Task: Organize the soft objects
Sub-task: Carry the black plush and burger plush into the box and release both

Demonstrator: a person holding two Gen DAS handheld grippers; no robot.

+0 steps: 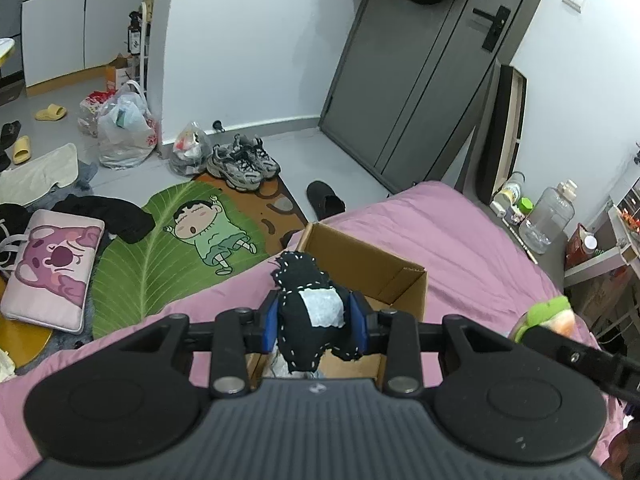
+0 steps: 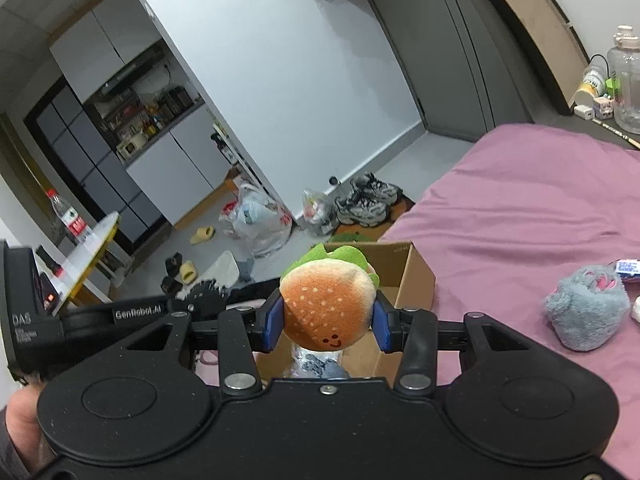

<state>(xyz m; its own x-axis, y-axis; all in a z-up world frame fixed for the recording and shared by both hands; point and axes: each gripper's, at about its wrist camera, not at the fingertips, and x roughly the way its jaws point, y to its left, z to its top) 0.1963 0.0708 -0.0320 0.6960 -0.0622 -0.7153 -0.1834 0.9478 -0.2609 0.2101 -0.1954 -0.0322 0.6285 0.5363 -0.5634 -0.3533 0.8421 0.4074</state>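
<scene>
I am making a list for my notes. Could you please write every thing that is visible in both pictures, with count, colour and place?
black stitched toy: 1, black with white patch, held over the box
burger plush: 1, orange with green edge, held over the box
cardboard box: 1, brown, open, on the bed
grey plush: 1, grey-blue, on the bed at right
bed sheet: 1, pink
sneakers: 1 pair, grey, floor near the door
cartoon mat: 1, green, floor beside the bed
plastic bags: several, clear or white, floor
left hand-held gripper: black, blue pads
right hand-held gripper: black, blue pads

Black stitched plush (image 1: 310, 312) and burger plush (image 2: 328, 314) above open cardboard box (image 1: 404, 280).
</scene>
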